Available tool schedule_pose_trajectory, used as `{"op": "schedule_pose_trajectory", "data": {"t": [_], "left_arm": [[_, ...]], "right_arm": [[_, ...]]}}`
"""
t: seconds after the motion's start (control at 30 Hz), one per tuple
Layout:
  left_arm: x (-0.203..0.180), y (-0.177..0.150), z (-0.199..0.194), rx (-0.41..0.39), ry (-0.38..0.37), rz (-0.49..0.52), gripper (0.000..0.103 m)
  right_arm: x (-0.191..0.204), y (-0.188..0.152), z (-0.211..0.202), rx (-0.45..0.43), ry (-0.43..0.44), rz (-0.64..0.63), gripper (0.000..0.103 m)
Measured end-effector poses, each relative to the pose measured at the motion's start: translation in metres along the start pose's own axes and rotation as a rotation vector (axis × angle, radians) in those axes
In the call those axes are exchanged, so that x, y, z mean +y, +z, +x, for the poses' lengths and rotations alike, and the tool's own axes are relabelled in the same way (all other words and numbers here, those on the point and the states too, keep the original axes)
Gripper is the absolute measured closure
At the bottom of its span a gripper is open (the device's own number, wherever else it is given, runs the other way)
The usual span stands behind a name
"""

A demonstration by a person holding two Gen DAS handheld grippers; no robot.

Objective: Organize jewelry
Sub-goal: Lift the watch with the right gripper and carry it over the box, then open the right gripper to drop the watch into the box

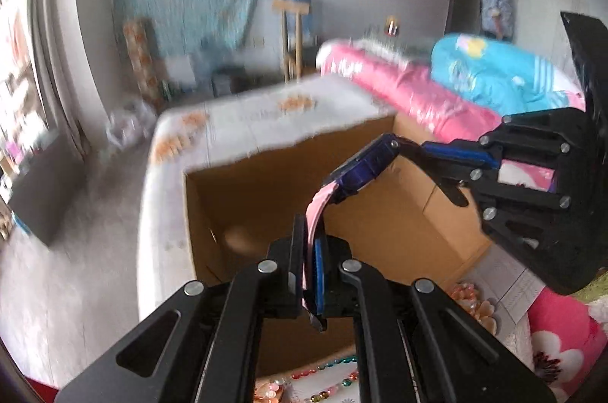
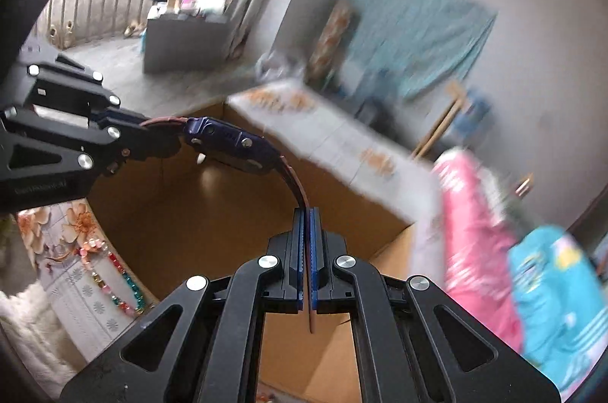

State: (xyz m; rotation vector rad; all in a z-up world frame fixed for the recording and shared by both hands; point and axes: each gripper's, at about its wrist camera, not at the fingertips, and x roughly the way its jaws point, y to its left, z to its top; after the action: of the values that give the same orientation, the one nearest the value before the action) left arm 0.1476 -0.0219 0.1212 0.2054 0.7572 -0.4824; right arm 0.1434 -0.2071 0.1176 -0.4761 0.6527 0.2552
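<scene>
Watch (image 1: 364,167): purple case, pink strap; stretched between both grippers, above the open cardboard box (image 1: 266,198)
Left gripper (image 1: 313,251): jaws clamped on one strap end
Right gripper (image 2: 307,224): jaws clamped on the other strap end
Beaded necklace (image 2: 121,285): on the floral cloth beside the box

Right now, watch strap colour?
Pink strap on a purple watch; clearest in left wrist view.

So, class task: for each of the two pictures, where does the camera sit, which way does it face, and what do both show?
Left wrist: on the left hand-held gripper, facing forward over the cardboard box; its fingers clamp the watch strap.
Right wrist: on the right hand-held gripper, facing forward over the box; its fingers clamp the other strap.
Shared: watch, box, both grippers, bead necklace.
</scene>
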Motion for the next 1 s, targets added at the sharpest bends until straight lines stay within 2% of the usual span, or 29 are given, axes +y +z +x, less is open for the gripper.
{"op": "schedule_pose_trajectory", "data": {"t": [0.1,0.17,0.2,0.27,0.3,0.4,0.53,0.6,0.73,0.83,0.9,1.0], "left_arm": [[0.008,0.005,0.036,0.099,-0.030,-0.031,0.098],[0.013,0.009,0.054,0.154,-0.018,-0.039,0.092],[0.015,0.011,0.062,0.171,-0.004,-0.042,0.085],[0.018,0.012,0.073,0.184,0.018,-0.047,0.051],[0.022,0.013,0.074,0.170,0.040,-0.055,0.049],[0.032,0.012,0.067,0.138,0.074,-0.082,0.044],[0.051,0.009,0.048,0.086,0.102,-0.147,0.036],[0.060,0.006,0.035,0.053,0.121,-0.178,0.033],[0.073,-0.008,0.005,-0.023,0.153,-0.241,0.019],[0.083,-0.025,-0.015,-0.071,0.171,-0.300,0.013],[0.089,-0.038,-0.024,-0.084,0.182,-0.336,0.010],[0.095,-0.058,-0.033,-0.090,0.192,-0.368,0.006]], "right_arm": [[-0.006,0.002,0.038,0.117,0.103,0.063,0.102],[-0.007,0.004,0.063,0.183,0.166,0.099,0.100],[-0.009,0.004,0.071,0.202,0.180,0.122,0.098],[-0.019,0.008,0.090,0.237,0.198,0.164,0.090],[-0.022,0.007,0.097,0.250,0.191,0.187,0.086],[-0.025,0.003,0.101,0.262,0.181,0.230,0.086],[-0.028,0.002,0.089,0.220,0.153,0.233,0.081],[-0.031,0.003,0.086,0.220,0.163,0.236,0.080],[-0.027,0.007,0.097,0.263,0.224,0.245,0.079],[-0.013,0.014,0.116,0.373,0.342,0.238,0.074],[0.002,0.018,0.140,0.492,0.447,0.255,0.074],[0.022,0.017,0.175,0.639,0.525,0.272,0.074]]}}
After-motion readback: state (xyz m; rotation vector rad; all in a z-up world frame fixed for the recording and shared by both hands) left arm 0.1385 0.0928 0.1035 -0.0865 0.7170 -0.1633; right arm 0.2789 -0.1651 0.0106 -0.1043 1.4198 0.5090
